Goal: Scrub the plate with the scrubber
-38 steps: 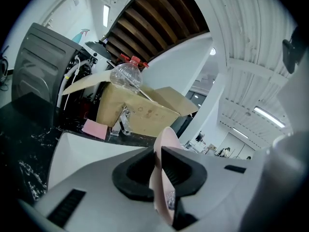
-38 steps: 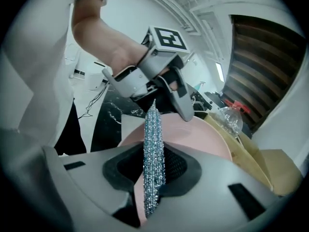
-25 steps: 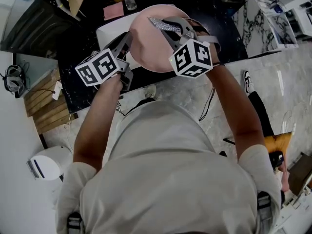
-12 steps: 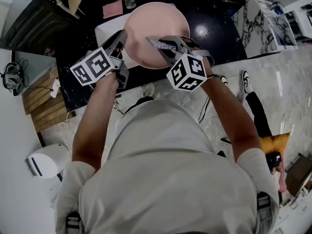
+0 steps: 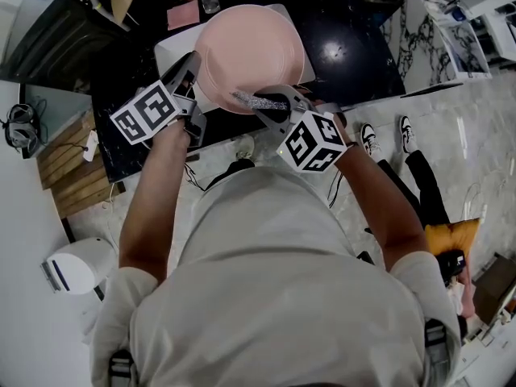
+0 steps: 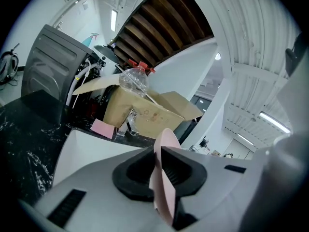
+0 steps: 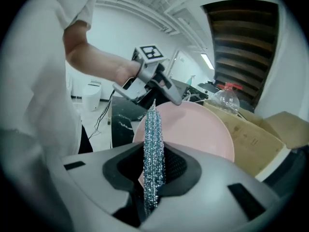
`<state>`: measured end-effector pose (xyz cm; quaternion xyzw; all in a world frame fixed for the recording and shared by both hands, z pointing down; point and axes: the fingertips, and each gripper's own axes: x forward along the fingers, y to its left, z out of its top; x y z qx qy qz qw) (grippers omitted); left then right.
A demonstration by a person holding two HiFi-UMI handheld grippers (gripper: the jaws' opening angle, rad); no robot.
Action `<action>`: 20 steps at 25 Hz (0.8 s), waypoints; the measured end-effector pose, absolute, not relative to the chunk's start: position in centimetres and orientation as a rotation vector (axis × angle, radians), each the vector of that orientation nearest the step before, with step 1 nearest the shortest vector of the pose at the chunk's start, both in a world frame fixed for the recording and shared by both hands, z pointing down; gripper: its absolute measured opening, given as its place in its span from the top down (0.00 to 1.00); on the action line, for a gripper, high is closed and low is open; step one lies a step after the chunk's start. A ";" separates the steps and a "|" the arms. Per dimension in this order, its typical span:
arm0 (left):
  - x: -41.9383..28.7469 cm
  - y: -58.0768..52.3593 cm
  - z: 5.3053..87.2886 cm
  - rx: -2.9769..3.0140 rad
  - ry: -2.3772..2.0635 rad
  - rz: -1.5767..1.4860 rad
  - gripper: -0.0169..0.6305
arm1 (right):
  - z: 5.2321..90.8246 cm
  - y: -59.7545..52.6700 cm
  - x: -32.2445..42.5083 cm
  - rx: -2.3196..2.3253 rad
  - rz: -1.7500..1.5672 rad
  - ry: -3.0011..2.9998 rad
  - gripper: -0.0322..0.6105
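Observation:
A round pink plate point(image 5: 251, 45) is held tilted over the black counter, and my left gripper point(image 5: 194, 64) is shut on its left rim. In the left gripper view the plate point(image 6: 161, 149) stands edge-on between the black pads of my left gripper point(image 6: 158, 174). My right gripper point(image 5: 272, 103) is shut on a flat silvery wire scrubber point(image 5: 251, 101), which lies against the plate's near edge. The right gripper view shows the scrubber point(image 7: 153, 144) upright in my right gripper point(image 7: 153, 170), with the plate's face point(image 7: 198, 127) just beyond it and the left gripper point(image 7: 153, 81) behind.
A white tray point(image 5: 171, 48) lies under the plate on the black marble counter point(image 5: 355, 47). Behind it are a cardboard box point(image 6: 145, 112), a clear plastic bottle point(image 6: 133, 79) and a pink pad point(image 5: 183, 14). A grey machine point(image 5: 56, 35) stands to the left.
My right gripper has drawn the scrubber across the plate from its far part to its near edge. The plate and left gripper have shifted slightly up and left.

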<state>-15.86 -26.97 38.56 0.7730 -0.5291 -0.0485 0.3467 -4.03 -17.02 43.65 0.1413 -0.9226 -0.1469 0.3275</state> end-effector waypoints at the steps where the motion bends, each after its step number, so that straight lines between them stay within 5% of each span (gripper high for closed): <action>1: -16.0 -26.8 38.7 1.998 -1.376 -0.126 0.91 | 42.7 -17.2 -3.7 0.405 -0.334 -2.465 0.83; 8: -17.8 -25.5 39.6 1.924 -1.398 -0.135 0.91 | 34.4 -20.6 3.2 0.879 0.036 -2.812 0.83; 20: -22.1 -25.2 45.1 1.714 -1.415 -0.146 0.91 | 37.0 -20.4 10.9 1.133 0.223 -2.703 0.83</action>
